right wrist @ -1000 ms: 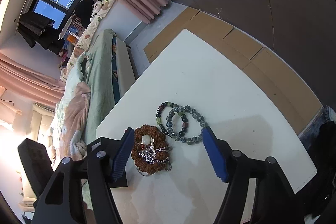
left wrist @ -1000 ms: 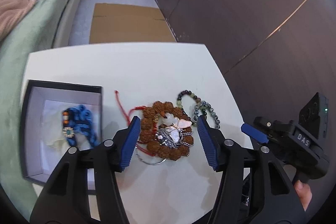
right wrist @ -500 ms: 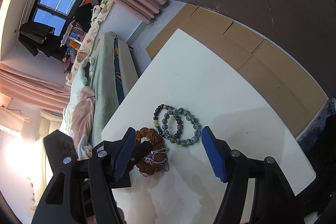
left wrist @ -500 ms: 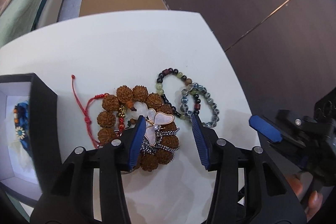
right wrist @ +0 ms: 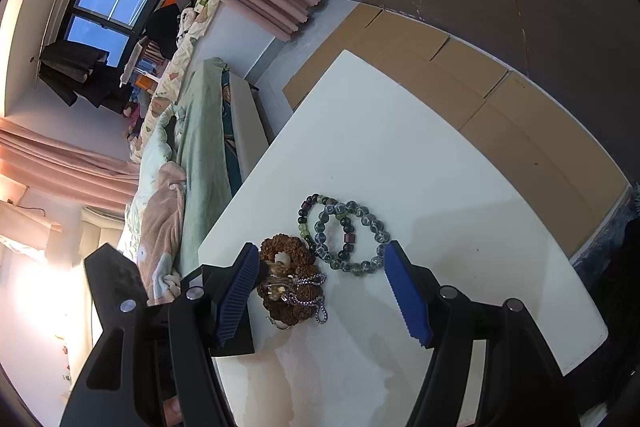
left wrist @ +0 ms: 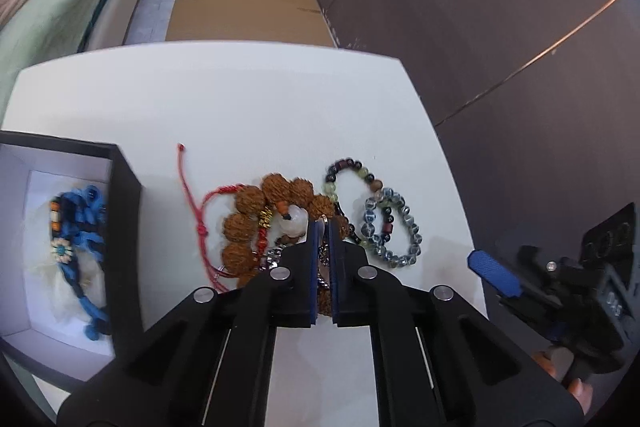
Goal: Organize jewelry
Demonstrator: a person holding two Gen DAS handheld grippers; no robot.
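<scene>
My left gripper [left wrist: 324,227] has just closed on the silver chain with the butterfly pendant [left wrist: 320,259] atop the brown seed-bead bracelet [left wrist: 256,223]; black open box [left wrist: 126,227] at nine o'clock. Right gripper [right wrist: 320,291] open.

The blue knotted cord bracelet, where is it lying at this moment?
In the left wrist view, the blue knotted cord bracelet lies inside the open black box with white lining at the left, apart from the brown seed-bead bracelet on the white table.
</scene>
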